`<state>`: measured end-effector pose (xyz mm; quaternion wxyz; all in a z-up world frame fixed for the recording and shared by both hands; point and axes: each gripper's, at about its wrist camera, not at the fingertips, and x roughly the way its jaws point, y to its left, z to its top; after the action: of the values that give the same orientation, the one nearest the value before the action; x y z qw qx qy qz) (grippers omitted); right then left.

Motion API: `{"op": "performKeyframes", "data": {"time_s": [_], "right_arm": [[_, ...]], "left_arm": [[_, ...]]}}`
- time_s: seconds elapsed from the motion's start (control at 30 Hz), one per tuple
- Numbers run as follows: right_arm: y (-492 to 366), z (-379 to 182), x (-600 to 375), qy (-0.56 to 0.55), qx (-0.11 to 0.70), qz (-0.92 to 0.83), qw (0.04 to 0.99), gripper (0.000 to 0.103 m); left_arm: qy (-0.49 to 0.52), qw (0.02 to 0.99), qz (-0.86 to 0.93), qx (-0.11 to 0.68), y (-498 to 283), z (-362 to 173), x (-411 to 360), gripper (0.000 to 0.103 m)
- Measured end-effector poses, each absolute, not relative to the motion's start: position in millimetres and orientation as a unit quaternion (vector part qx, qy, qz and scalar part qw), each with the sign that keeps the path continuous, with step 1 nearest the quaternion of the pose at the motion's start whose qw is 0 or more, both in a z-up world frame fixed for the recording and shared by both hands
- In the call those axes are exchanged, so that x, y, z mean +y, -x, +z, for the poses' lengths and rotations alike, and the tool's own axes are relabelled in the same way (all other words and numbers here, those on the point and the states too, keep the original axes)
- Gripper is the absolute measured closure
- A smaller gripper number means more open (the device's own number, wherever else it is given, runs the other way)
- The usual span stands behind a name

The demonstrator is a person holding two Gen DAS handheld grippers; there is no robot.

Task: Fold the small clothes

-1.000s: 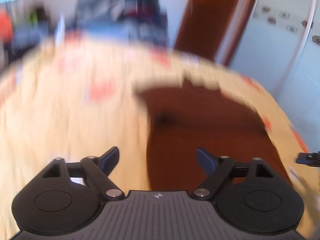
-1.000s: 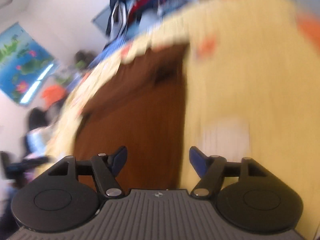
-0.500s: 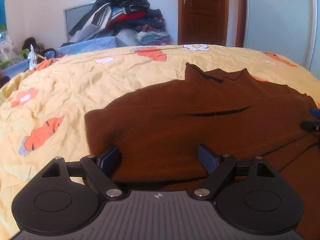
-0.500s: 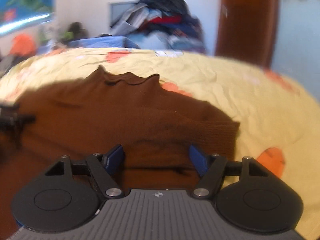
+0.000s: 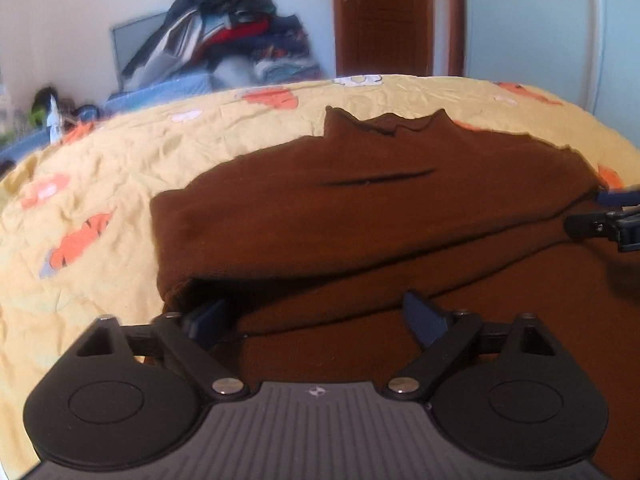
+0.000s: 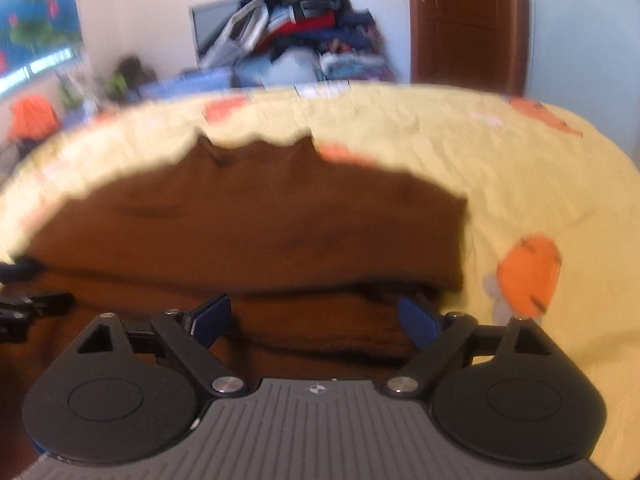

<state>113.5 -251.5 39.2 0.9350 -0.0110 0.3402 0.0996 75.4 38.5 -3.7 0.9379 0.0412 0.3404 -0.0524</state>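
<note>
Clearly only one task garment in view: brown sweater (image 5: pixel 360 216), spread on bed (image 5: pixel 120 168), collar toward far edge, upper part folded down over lower part, fold edge lying just ahead of both tools. Left tool (image 5: pixel 320 316) low over left side of sweater, jaws opening and spread wide, left finger (image 5: pixel 206 318) tucked under loose folded edge, right finger on top of lower layer, no cloth pinched. Right tool (image 6: pixel 314 314) low over right side of sweater, jaws also opening and spread wide, knit fabric lying between fingers, not pressed. No containers to be seen. Bed covered with one yellow sheet (image 6: pixel 520 184) printed with orange carrots (image 6: pixel 528 276), somewhat wrinkled. Behind bed, white wall, one big heap of mixed clothes (image 5: pixel 224 48) against grey flat panel, some blue fabric beside it. One brown wooden door (image 5: pixel 384 16) on right of heap. Two tools in total, one sweater, one bed. Right wrist view blurred, small details unclear.
</note>
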Motion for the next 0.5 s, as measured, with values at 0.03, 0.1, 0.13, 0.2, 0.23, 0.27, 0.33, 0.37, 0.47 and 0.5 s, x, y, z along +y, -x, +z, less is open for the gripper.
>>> {"op": "performKeyframes", "data": {"time_s": [0.03,0.1,0.13,0.2,0.23,0.27,0.33,0.37,0.47,0.5], "right_arm": [[-109.6,34.4,-249.4,0.041,0.331,0.107,0.937,0.010],[-110.0,36.9,-250.7,0.044,0.337,0.107,0.934,0.010],[-109.5,38.7,-251.7,0.053,0.342,0.100,0.933,0.010],[-104.1,45.2,-253.6,0.046,0.353,0.072,0.932,0.011],[-97.9,50.9,-252.2,0.033,0.359,0.051,0.931,0.011],[-90.0,55.3,-251.0,0.010,0.362,0.048,0.931,0.011],[-71.3,57.1,-242.9,-0.029,0.367,0.086,0.926,0.005],[-63.7,53.6,-235.4,-0.026,0.375,0.093,0.922,0.002],[-37.5,34.7,-212.5,0.056,0.359,0.090,0.927,0.000],[-31.8,33.2,-216.4,0.047,0.351,0.093,0.931,0.000]], "left_arm": [[-0.041,0.936,-0.047,0.345,-76.2,-2.7,41.3,0.007],[-0.051,0.935,-0.034,0.350,-71.6,0.4,44.9,0.008],[-0.050,0.934,-0.026,0.354,-66.2,3.2,46.3,0.009],[-0.027,0.931,-0.016,0.364,-51.7,11.4,47.7,0.009],[-0.006,0.929,-0.018,0.370,-43.4,13.9,47.7,0.009],[0.017,0.926,-0.026,0.376,-36.1,15.3,47.0,0.009],[0.034,0.919,-0.027,0.393,-24.1,10.5,41.4,0.009],[0.018,0.921,-0.016,0.390,-17.6,6.9,35.4,0.009],[-0.019,0.933,-0.010,0.360,-0.5,-0.6,29.0,0.008],[-0.013,0.930,-0.010,0.366,1.9,1.0,32.5,0.007]]}}
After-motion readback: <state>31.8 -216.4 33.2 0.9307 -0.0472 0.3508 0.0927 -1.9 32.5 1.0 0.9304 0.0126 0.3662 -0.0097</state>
